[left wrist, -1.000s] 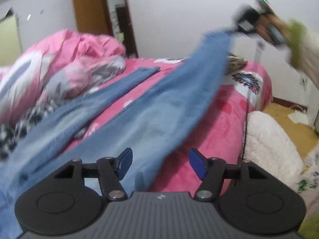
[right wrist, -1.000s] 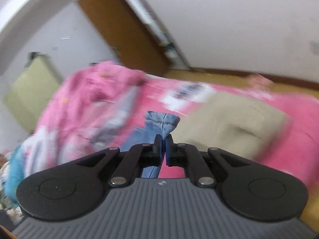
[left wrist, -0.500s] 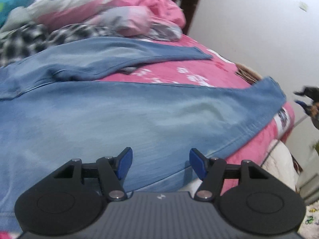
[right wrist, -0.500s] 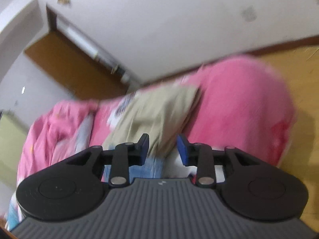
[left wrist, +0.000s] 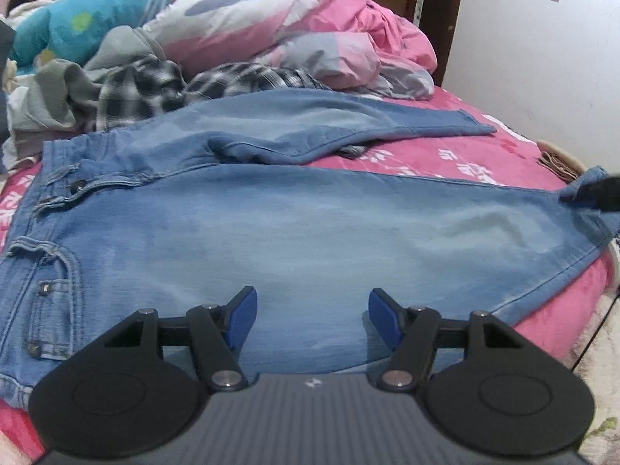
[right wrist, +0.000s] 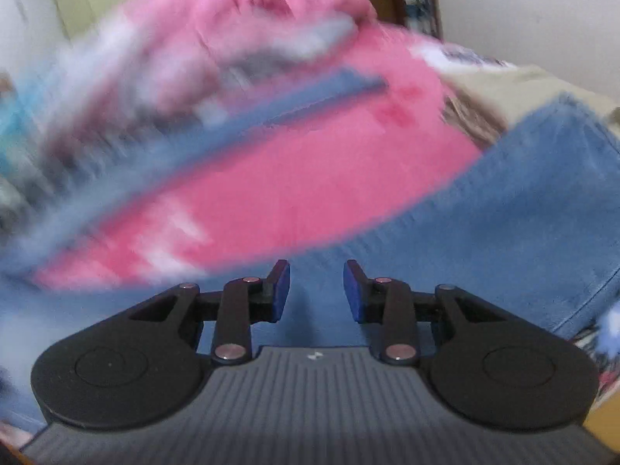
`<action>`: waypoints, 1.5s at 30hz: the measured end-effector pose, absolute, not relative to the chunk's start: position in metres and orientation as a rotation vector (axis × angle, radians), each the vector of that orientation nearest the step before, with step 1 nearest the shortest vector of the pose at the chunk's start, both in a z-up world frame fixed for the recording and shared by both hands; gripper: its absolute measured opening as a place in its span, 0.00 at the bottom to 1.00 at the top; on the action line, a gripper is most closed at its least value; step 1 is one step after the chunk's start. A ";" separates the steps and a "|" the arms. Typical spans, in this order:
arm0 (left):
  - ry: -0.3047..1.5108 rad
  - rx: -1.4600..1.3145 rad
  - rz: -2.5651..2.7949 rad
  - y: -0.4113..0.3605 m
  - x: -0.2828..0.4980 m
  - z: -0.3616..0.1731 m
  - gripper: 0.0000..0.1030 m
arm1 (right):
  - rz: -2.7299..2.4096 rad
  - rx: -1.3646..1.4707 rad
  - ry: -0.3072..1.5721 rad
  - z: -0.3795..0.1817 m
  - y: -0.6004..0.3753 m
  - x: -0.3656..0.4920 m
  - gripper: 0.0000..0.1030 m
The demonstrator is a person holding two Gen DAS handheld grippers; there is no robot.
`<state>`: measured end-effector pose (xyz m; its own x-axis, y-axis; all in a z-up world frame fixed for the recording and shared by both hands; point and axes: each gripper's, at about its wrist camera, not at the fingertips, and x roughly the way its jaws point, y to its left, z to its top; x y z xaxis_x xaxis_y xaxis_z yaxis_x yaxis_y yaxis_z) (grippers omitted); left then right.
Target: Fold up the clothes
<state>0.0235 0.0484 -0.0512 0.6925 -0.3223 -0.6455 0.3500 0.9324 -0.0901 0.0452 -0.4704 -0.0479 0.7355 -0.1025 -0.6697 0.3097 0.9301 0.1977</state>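
- The left gripper [left wrist: 312, 319] was nearest in its own view; its jaws stood wide apart over the jeans [left wrist: 294, 232], and nothing was between the blue pads [left wrist: 242, 319].
- The right gripper [right wrist: 317, 290] hovered over the blue cloth of the jeans [right wrist: 503, 213]. Its jaws had just been closing a little, but a narrow gap was there and no cloth was pinched. This view was very blurred.
- The jeans lay spread flat on the pink bed sheet [left wrist: 426, 155], the waistband and pocket to the left and the near leg reaching to the right edge of the bed.
- At the end of the near leg a dark shape [left wrist: 602, 193] showed at the frame edge; I could not tell what it was.
- The far leg of the jeans lay behind, with a fold in its middle.
- Beyond it lay a checked shirt [left wrist: 162, 85] and a grey garment [left wrist: 62, 93], crumpled together.
- Farthest was a heap of pink quilt [left wrist: 310, 11] and a turquoise blanket [left wrist: 89, 19]; a person lay at the far left corner.
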 end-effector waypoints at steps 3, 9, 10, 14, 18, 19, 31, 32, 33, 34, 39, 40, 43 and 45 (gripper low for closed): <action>0.686 0.054 -0.348 0.056 0.023 -0.052 0.65 | -0.380 0.293 0.721 -0.052 -0.470 0.053 0.23; 0.665 -0.012 -0.360 0.076 0.023 -0.058 0.65 | -0.286 0.189 0.559 -0.009 -0.380 0.030 0.26; 0.661 -0.017 -0.361 0.078 0.021 -0.057 0.65 | -0.245 0.200 0.552 -0.009 -0.363 0.024 0.26; 0.645 -0.030 -0.356 0.088 0.004 -0.052 0.65 | -0.103 0.293 0.537 -0.012 -0.307 0.005 0.26; 0.636 -0.097 -0.333 0.110 -0.021 -0.046 0.70 | -0.016 0.487 0.579 -0.021 -0.285 -0.019 0.26; 0.640 -0.124 -0.320 0.116 -0.027 -0.045 0.70 | 0.003 0.543 0.611 -0.027 -0.286 -0.022 0.27; 0.724 -0.490 -0.212 0.189 -0.037 -0.062 0.73 | -0.039 1.091 0.641 -0.068 -0.297 -0.076 0.30; 0.723 -0.505 -0.214 0.193 -0.036 -0.063 0.73 | -0.045 1.121 0.638 -0.071 -0.297 -0.078 0.31; 0.720 -0.516 -0.214 0.195 -0.034 -0.065 0.73 | -0.051 1.150 0.635 -0.074 -0.298 -0.080 0.31; 0.718 -0.528 -0.214 0.197 -0.033 -0.066 0.73 | -0.054 1.174 0.627 -0.076 -0.299 -0.080 0.32; 0.706 -0.621 -0.203 0.209 -0.026 -0.073 0.73 | -0.070 1.287 0.575 -0.085 -0.304 -0.080 0.34; 0.703 -0.642 -0.201 0.212 -0.025 -0.073 0.73 | -0.074 1.307 0.560 -0.086 -0.305 -0.080 0.34; 0.697 -0.685 -0.196 0.221 -0.023 -0.073 0.72 | -0.087 1.356 0.514 -0.088 -0.308 -0.080 0.34; 0.693 -0.712 -0.197 0.225 -0.021 -0.075 0.71 | -0.108 1.380 0.476 -0.091 -0.312 -0.085 0.34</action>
